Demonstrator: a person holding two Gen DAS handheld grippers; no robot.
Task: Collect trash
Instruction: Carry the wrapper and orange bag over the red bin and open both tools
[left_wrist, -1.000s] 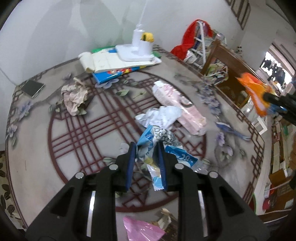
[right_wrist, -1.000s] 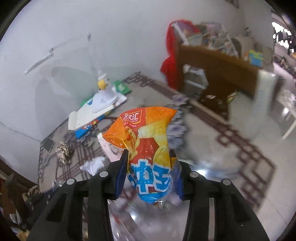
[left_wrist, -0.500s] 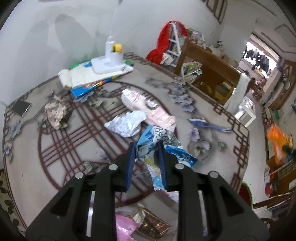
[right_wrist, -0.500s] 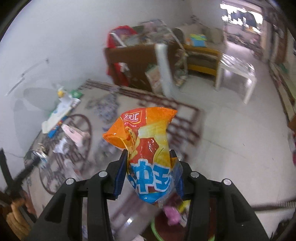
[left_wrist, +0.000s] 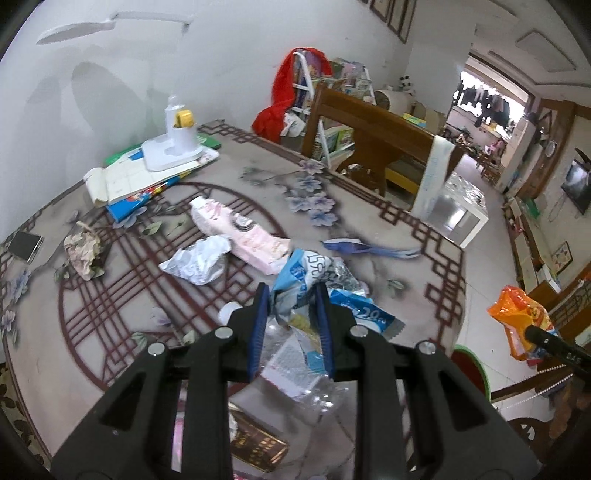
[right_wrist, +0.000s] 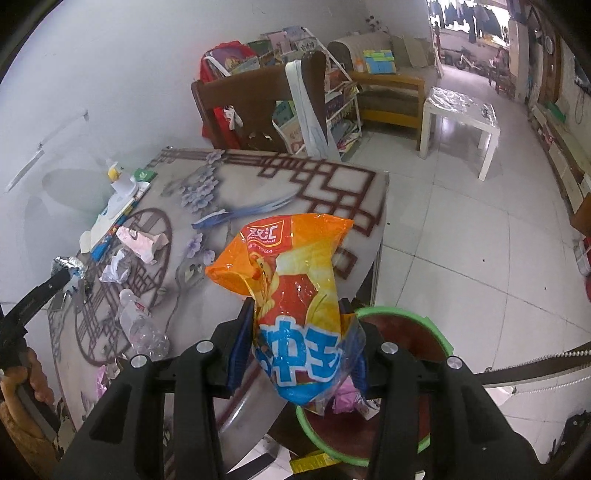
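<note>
The right tongs (right_wrist: 300, 345) grasp an orange snack bag (right_wrist: 291, 295) above the green-rimmed bin (right_wrist: 439, 338) at five o'clock; the left tongs (left_wrist: 291, 325) clench blue-and-silver wrappers (left_wrist: 314, 273) over the surface (left_wrist: 110, 302).

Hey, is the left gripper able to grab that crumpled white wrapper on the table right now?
Probably not: the left gripper is shut on a blue wrapper, so its jaws are full. The white wrapper itself lies uncovered.
</note>
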